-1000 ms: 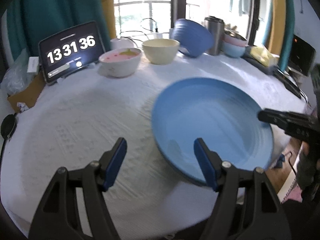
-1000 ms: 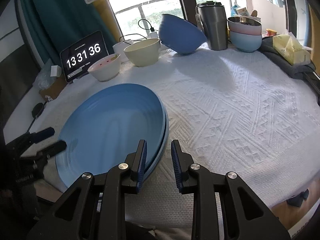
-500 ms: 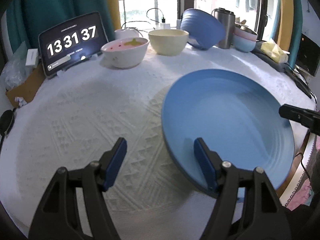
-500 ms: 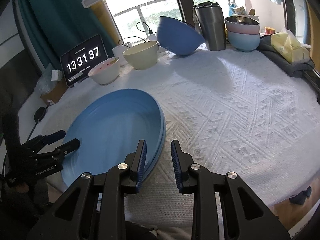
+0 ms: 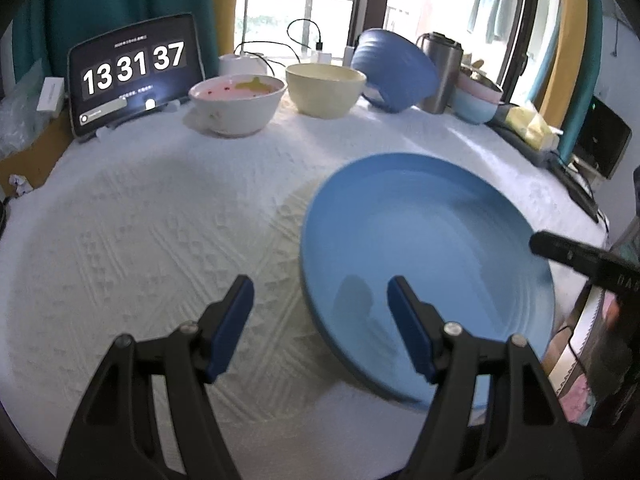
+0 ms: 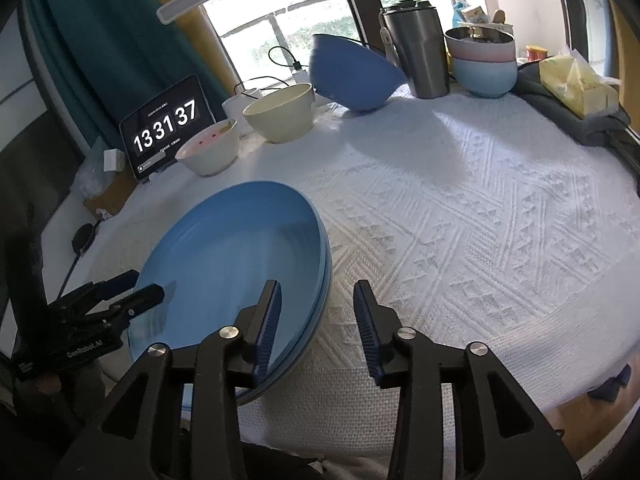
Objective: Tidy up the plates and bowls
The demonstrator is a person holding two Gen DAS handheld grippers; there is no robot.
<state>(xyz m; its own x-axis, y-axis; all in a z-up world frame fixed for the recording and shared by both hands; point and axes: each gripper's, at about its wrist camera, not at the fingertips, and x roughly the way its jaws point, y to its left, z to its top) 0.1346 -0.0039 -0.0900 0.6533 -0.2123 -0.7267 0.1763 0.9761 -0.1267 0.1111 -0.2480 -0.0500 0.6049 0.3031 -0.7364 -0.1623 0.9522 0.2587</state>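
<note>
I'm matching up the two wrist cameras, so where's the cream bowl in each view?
Left wrist: cream bowl at top centre, right of the white bowl.
Right wrist: cream bowl upper left of centre, beside the same white bowl.
Shared landmark: the clock tablet.

- The right gripper (image 6: 318, 308) points forward and down, its fingertips straddling the near right rim of the stacked blue plates (image 6: 232, 276).
- Its jaws have just been opening; the rim sits between them, and the right-hand pad stands clear of it.
- The left gripper (image 5: 320, 304) also tilts forward and down at the plates' near left edge, jaws held wide apart.
- Its right finger (image 5: 410, 326) hangs over the plate surface, the other finger outside the rim; nothing is pinched.
- A hand (image 6: 44, 384) grips the left gripper's handle, low beside the plates.
</note>
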